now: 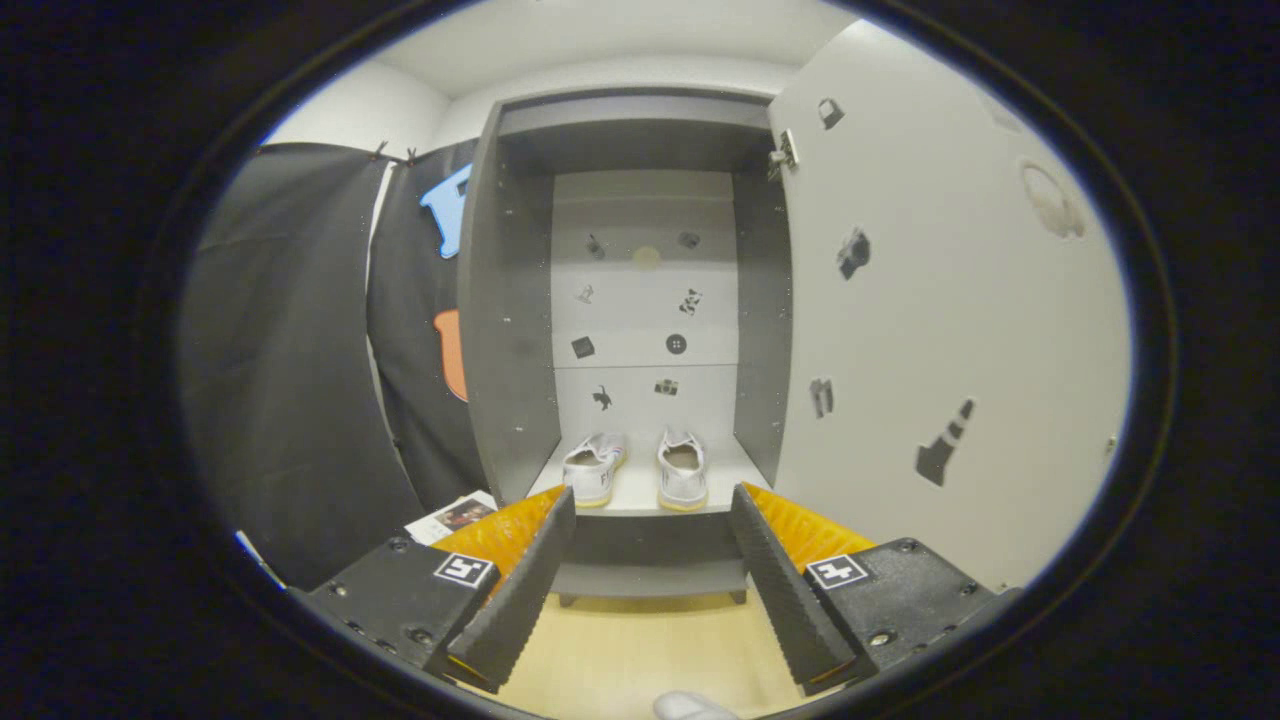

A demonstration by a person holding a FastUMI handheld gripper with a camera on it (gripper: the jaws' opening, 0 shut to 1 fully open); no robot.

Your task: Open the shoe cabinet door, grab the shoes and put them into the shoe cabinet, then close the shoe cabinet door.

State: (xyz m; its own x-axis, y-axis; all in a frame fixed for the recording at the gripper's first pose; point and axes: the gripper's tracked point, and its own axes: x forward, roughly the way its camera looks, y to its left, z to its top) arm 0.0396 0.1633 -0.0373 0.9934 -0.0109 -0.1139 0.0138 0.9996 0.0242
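Two shoes [636, 468] inside the open cabinet [515, 300].
Tool [650, 580] spread apart, empty; something pale, perhaps a shoe toe, cut off below.

— What colours are the shoes [634, 468]?
— White, with pale yellowish soles — a pair on the shoe cabinet [515, 330]'s light shelf.
— And the cabinet itself?
— Grey side walls, a whitish back panel scattered with small black stickers; the door [930, 330] is off-white, also dotted with dark stickers. The floor [640, 650] is light wood.
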